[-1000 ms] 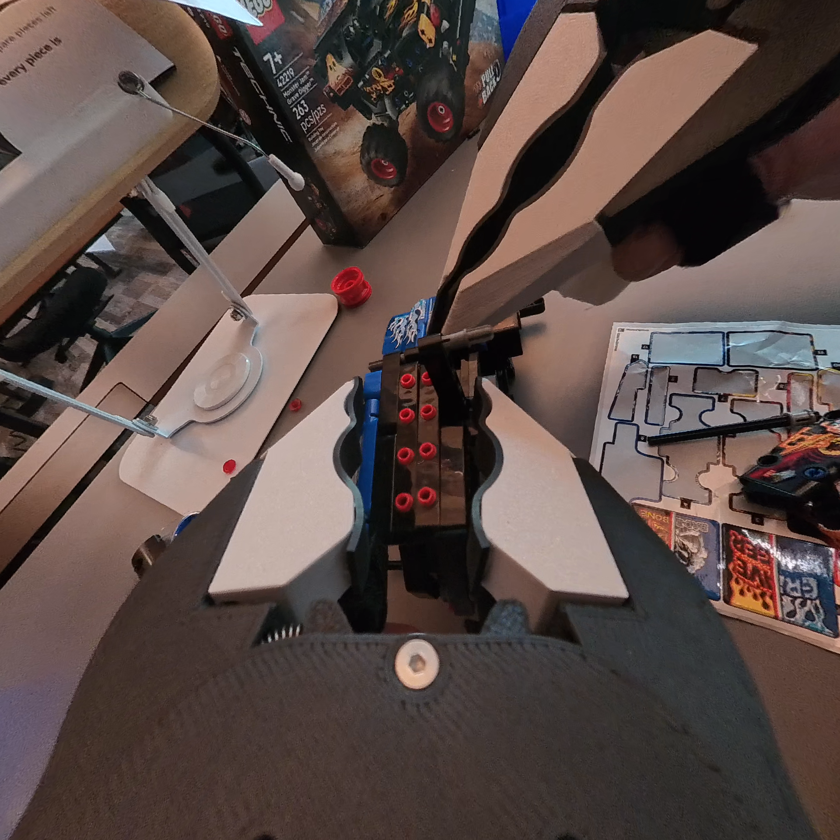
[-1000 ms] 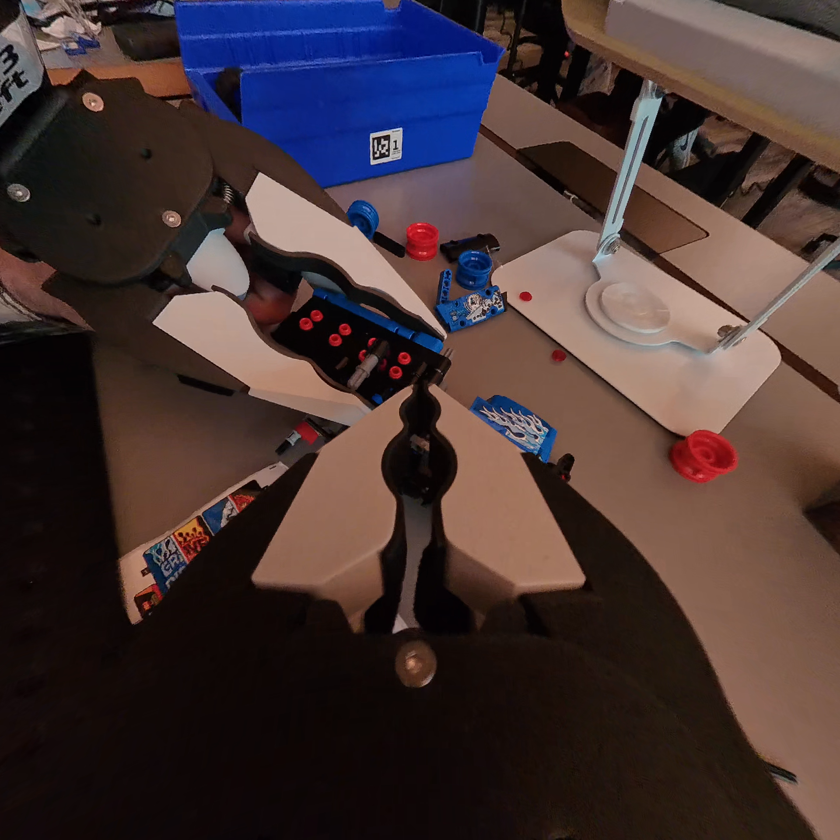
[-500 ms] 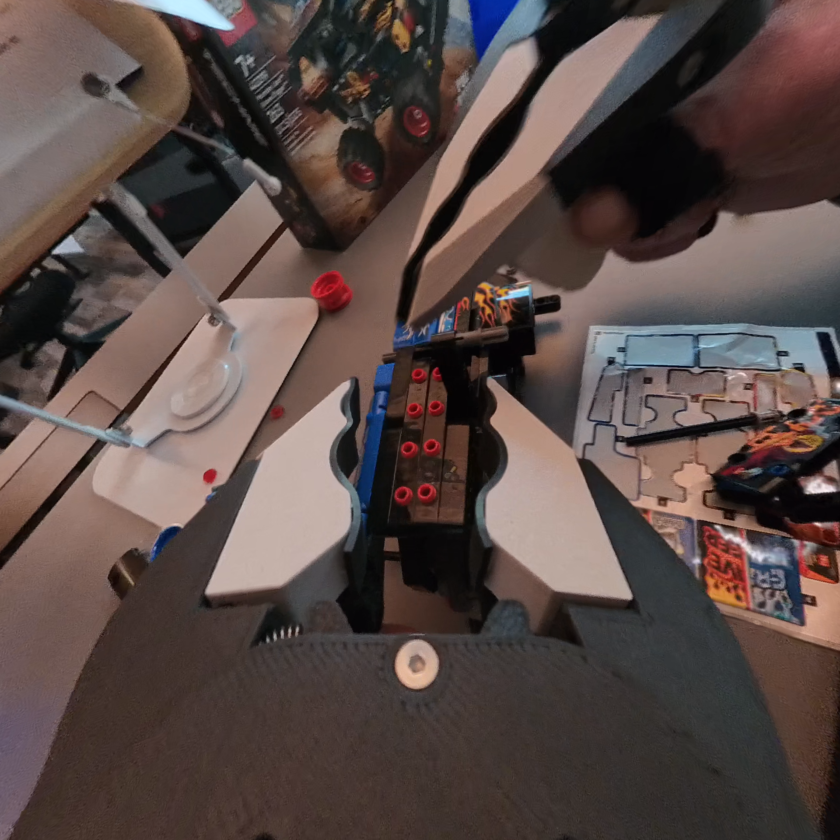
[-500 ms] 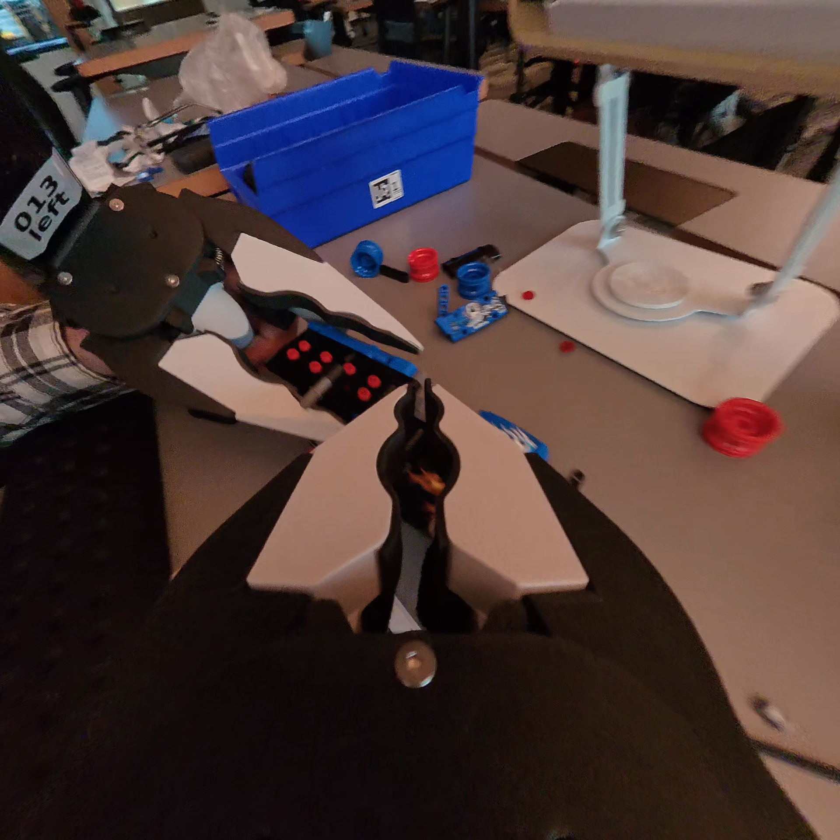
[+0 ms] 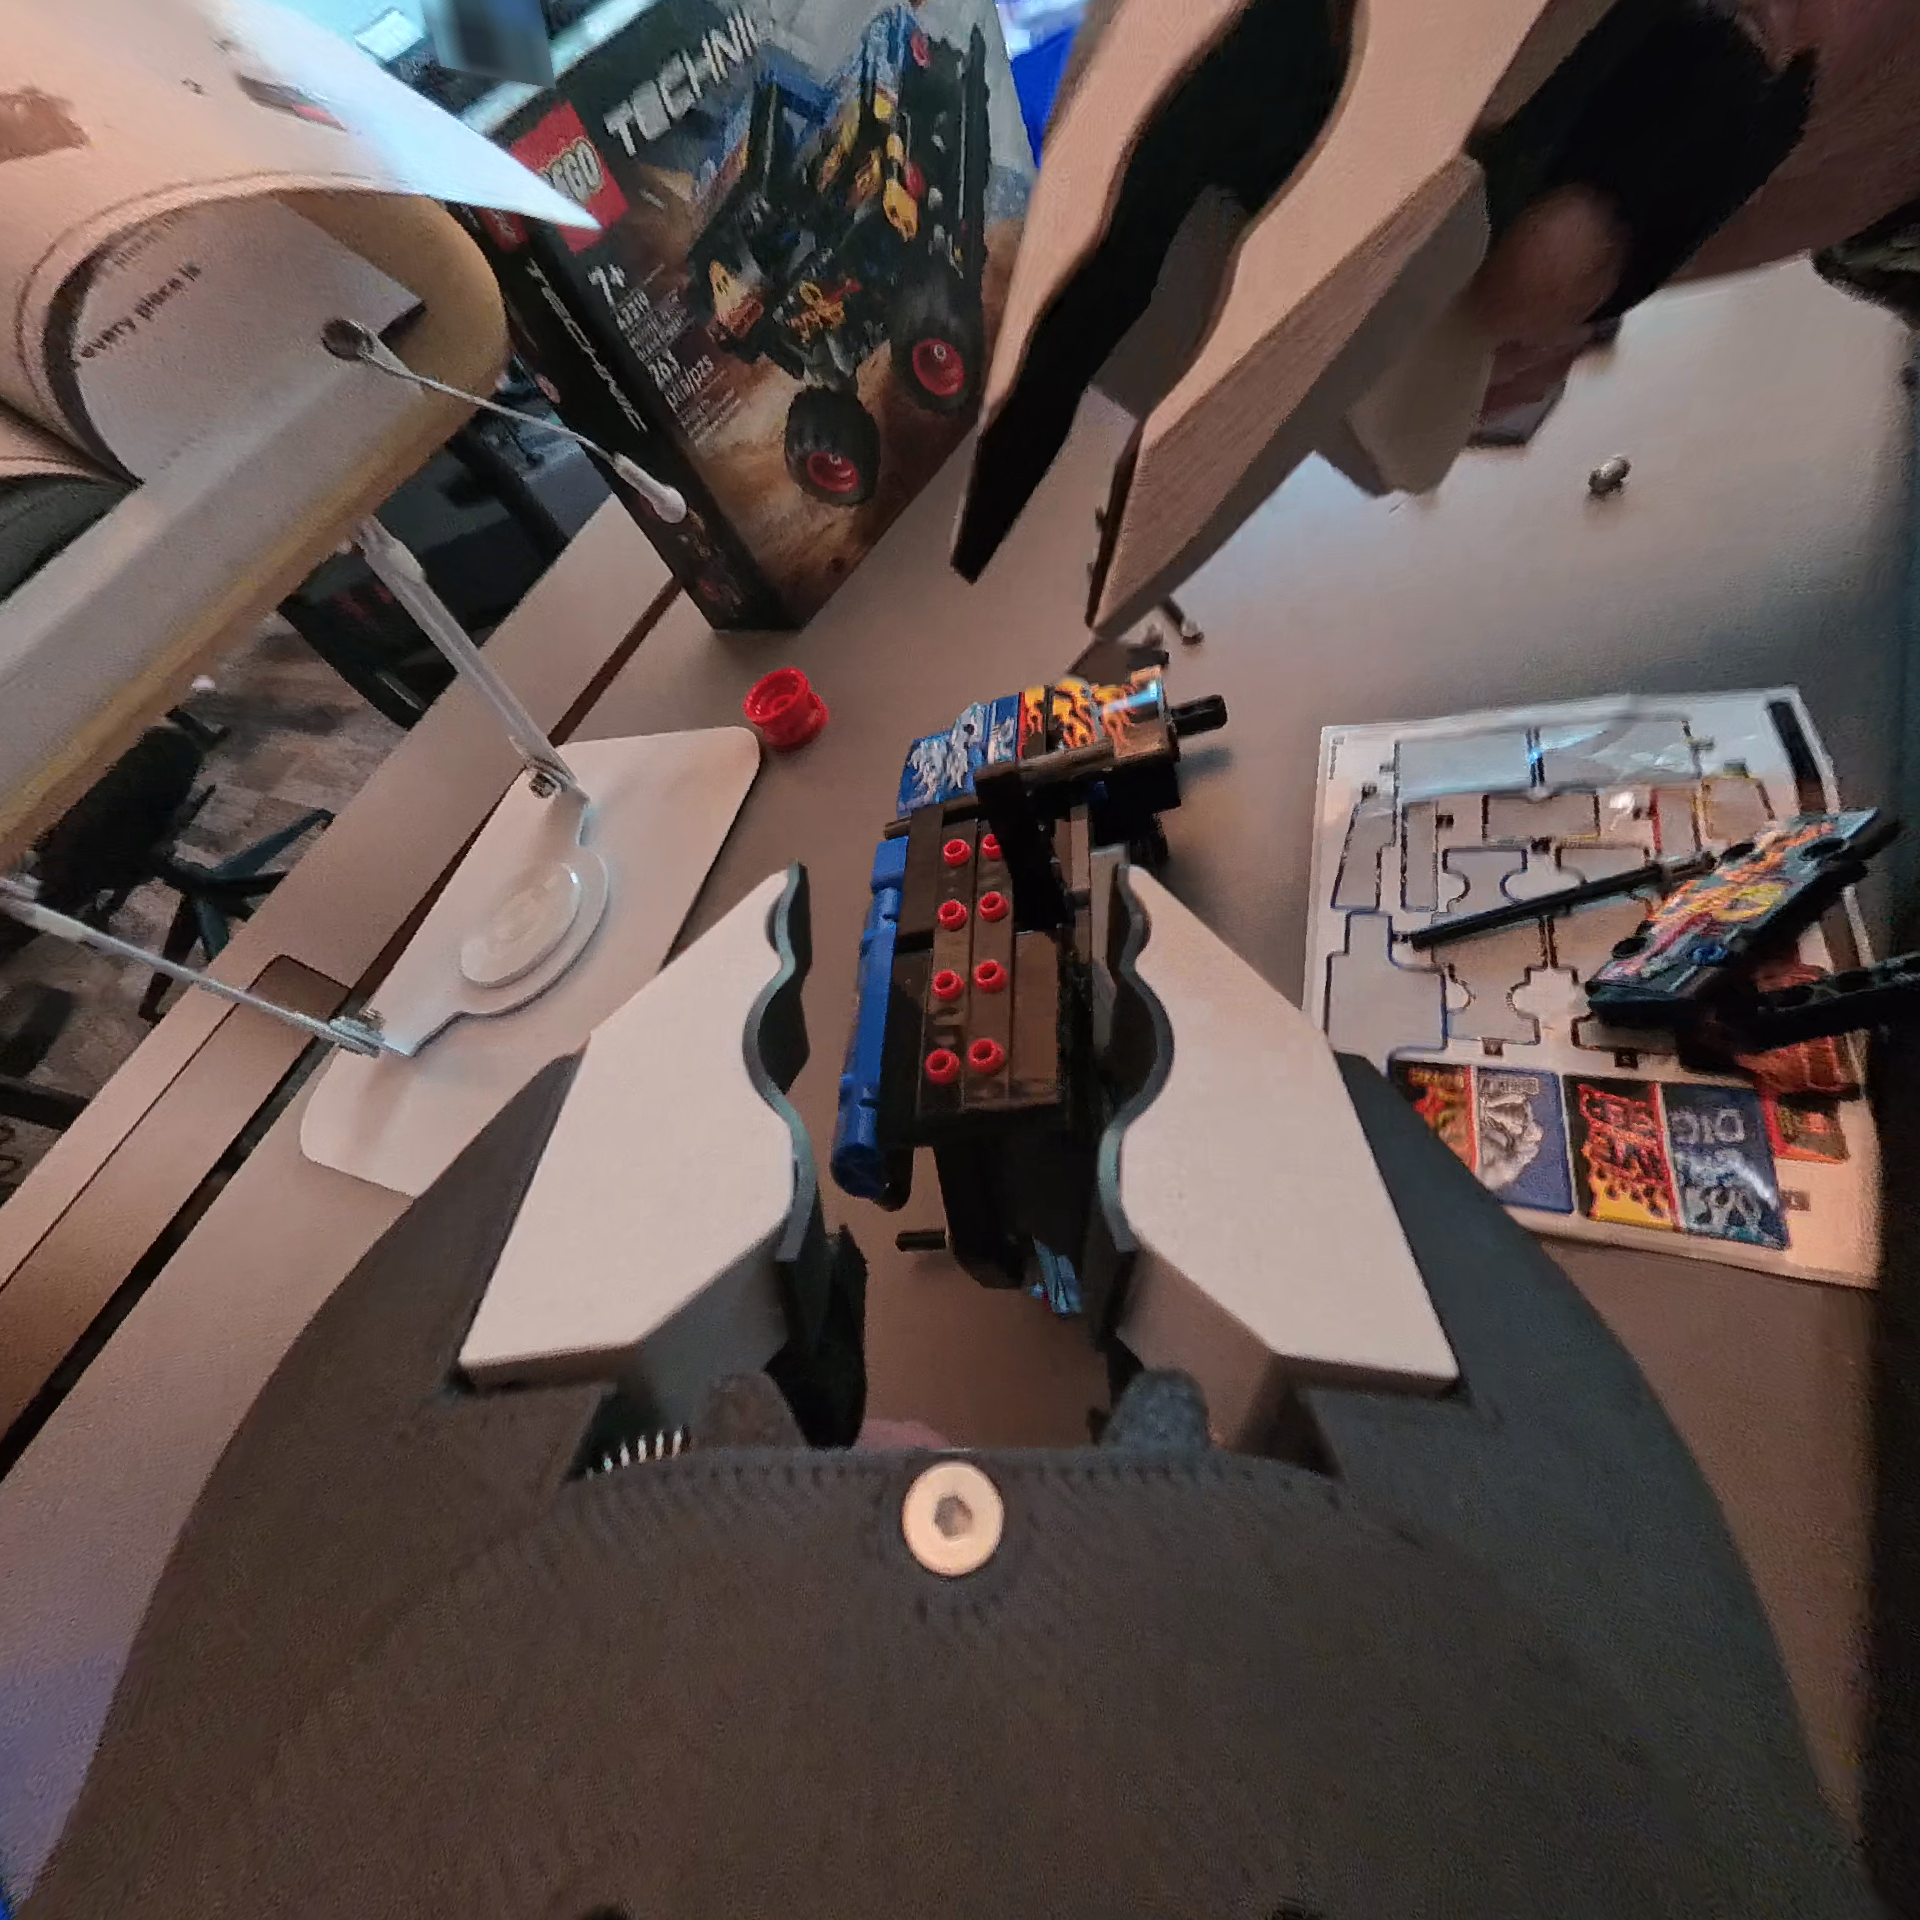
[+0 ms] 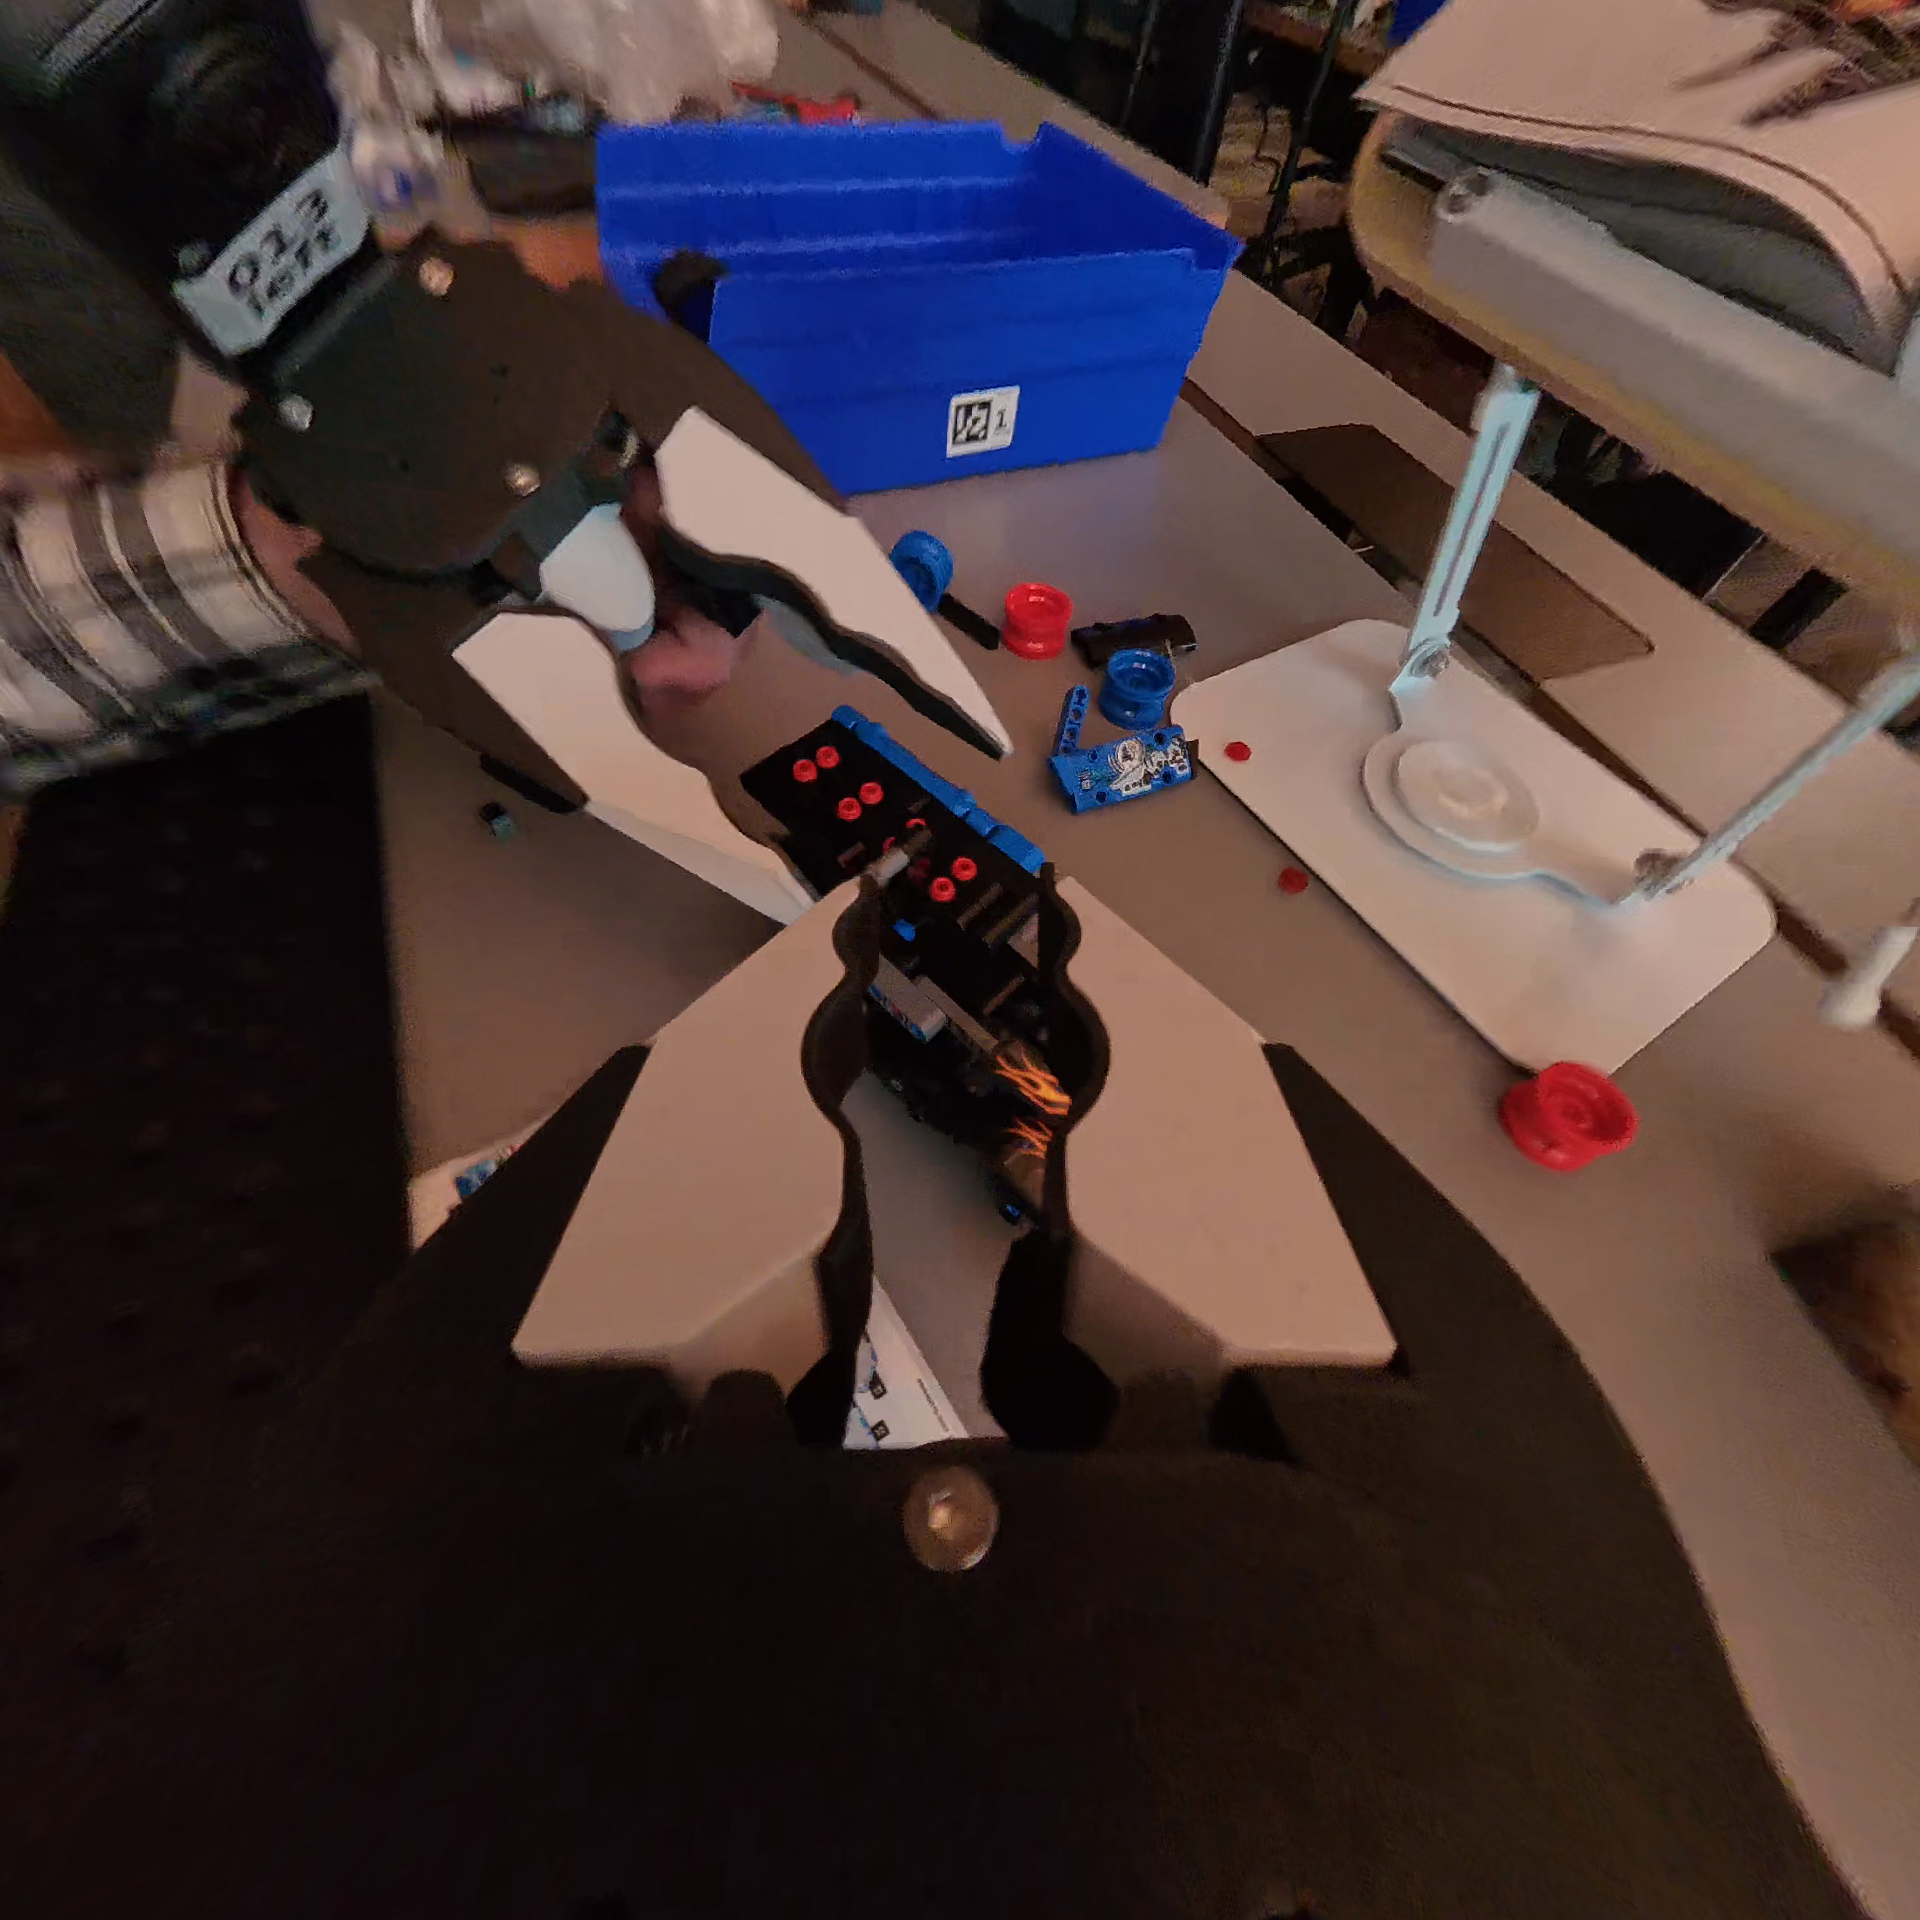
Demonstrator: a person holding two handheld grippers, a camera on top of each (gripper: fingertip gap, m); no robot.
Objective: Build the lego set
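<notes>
The white flat-based stand with thin metal rods [image 5: 540, 894] is being seen at the left on the grey table [image 5: 1714, 582], with a loose red wheel hub [image 5: 787, 708] lying just beyond its far corner and the printed cardboard set box [image 5: 790, 312] standing behind. At centre, the black-and-blue brick assembly studded with red pins [image 5: 987, 966] is being flanked by the left gripper [image 5: 961, 1049]; its white fingers [image 5: 665, 1122] are being kept spread, a gap is being shown on the left side, and contact on the right side cannot be told. The assembly's far end, bearing flame stickers, is being rested on the table. Above it, the right gripper [image 6: 951, 1060] is being held with its fingers parted and nothing clamped between them. In the right wrist view, a blue plastic bin [image 6: 914, 301] is being seen behind. At the right, a partly used sticker sheet [image 5: 1579, 987] is being lain upon by a black axle rod [image 5: 1538, 904].
</notes>
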